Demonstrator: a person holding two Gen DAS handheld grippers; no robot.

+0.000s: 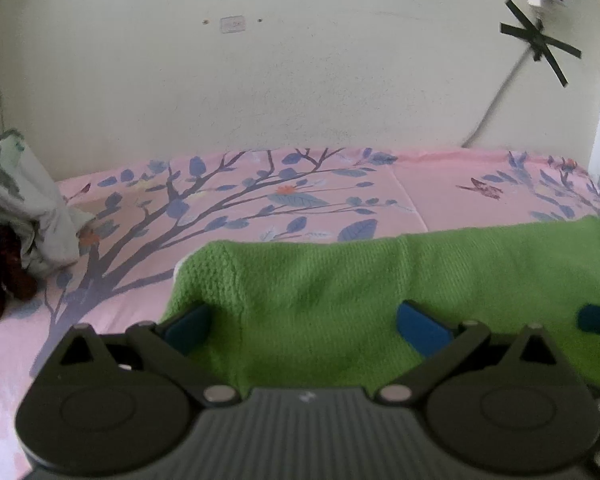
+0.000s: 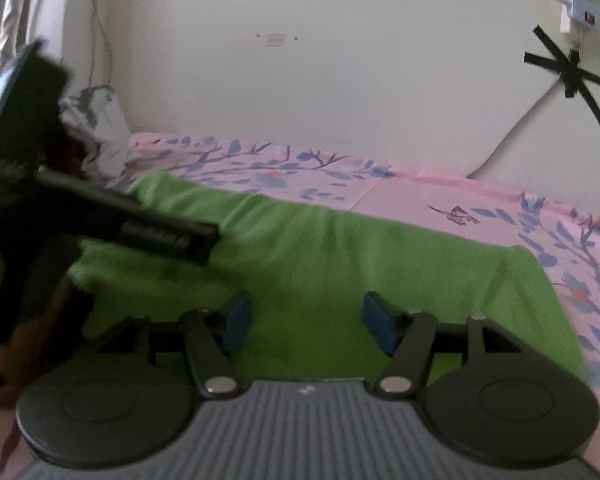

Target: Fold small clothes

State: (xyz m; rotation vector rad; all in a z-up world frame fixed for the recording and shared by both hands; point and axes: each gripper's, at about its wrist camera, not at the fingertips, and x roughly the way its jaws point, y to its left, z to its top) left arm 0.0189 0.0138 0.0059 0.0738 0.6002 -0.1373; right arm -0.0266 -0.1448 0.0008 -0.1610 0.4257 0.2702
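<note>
Green knitted garment (image 1: 340, 280) lies flat on the bed (image 1: 260, 200), near its front edge. Left gripper (image 1: 304, 320) and right gripper (image 2: 306, 320) hover agape, empty; next, likely pinch an edge for folding.

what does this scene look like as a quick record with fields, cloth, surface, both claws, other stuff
cloth: green knitted garment, spread flat
surface: pink bedsheet with a blue tree print
left claw: open, blue pads apart over the garment's left part, nothing pinched
right claw: open, pads apart above the garment's right part, nothing pinched
other items: patterned white-and-green cloth and a dark brown fuzzy item at the far left
wall: black tape cross over a cable
</note>
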